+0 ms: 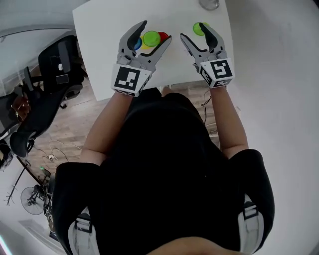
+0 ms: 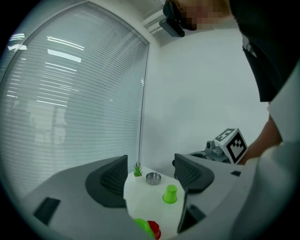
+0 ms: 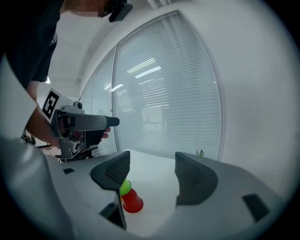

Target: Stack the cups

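The desk (image 1: 99, 30) stands in front of the person; a cup cluster (image 1: 151, 40) sits about mid-desk, and the left tongs (image 1: 157, 31) hang over it, with one jaw on either side in the head view; a lone cup (image 1: 197, 28) stands to the right, well apart from the cluster, with the right tongs (image 1: 194, 30) just beside it; a tin (image 1: 209, 4) lies behind the lone cup, at the far edge; a plant (image 2: 137, 169) stands just left of the tin; a chair (image 1: 55, 69) is on the floor (image 1: 75, 124), left of the desk.

No legible text, labels, brands, numbers or signs in any view.
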The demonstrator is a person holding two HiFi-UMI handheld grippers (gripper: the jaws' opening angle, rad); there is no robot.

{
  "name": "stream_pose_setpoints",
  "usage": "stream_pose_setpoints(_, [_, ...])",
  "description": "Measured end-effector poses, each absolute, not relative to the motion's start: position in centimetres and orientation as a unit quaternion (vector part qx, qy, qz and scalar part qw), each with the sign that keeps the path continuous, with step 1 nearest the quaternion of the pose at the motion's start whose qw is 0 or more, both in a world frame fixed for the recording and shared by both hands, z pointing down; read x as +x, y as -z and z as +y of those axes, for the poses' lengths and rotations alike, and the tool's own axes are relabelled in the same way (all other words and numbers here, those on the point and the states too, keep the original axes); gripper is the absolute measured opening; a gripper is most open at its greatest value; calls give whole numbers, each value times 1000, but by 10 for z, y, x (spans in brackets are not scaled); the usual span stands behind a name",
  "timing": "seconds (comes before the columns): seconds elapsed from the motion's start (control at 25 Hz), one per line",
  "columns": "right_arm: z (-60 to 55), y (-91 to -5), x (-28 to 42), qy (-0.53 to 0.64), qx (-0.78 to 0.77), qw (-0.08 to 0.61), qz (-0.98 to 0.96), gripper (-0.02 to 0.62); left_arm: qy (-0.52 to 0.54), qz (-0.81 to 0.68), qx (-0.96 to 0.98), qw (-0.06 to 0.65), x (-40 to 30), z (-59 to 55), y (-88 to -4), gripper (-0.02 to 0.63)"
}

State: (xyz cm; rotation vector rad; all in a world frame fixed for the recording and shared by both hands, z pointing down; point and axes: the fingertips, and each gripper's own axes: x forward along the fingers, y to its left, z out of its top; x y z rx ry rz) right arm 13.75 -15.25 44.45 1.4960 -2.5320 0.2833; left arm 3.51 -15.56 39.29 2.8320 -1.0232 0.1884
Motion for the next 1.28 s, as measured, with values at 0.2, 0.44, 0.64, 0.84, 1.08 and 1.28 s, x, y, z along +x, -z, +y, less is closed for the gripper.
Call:
stream_pose_setpoints(0.2, [-147,-455,180,-79,548,87,-828,293,-70,-315,944,63,80,-157,-403,325])
stream_pose_setpoints(0.44, [-153,-490,209,-108,581,86,-802,293,-88,-294,949,69,118,-165,-423,324])
stream_pose_setpoints(0.64, [-159,-518,225,-127,594,89,-789,293,-110,-287,947,94,140,-165,-452,320])
stream_pose_setpoints(0.84, [-165,-545,231,-142,600,102,-780,293,-124,-271,949,108,158,-165,-471,314])
stream_pose_setpoints(1.08, [-171,-576,233,-156,604,123,-772,293,-129,-269,945,134,168,-166,-489,311])
stream_pose_setpoints(1.28, [-175,-595,235,-161,607,131,-767,295,-132,-270,941,158,178,-172,-506,305])
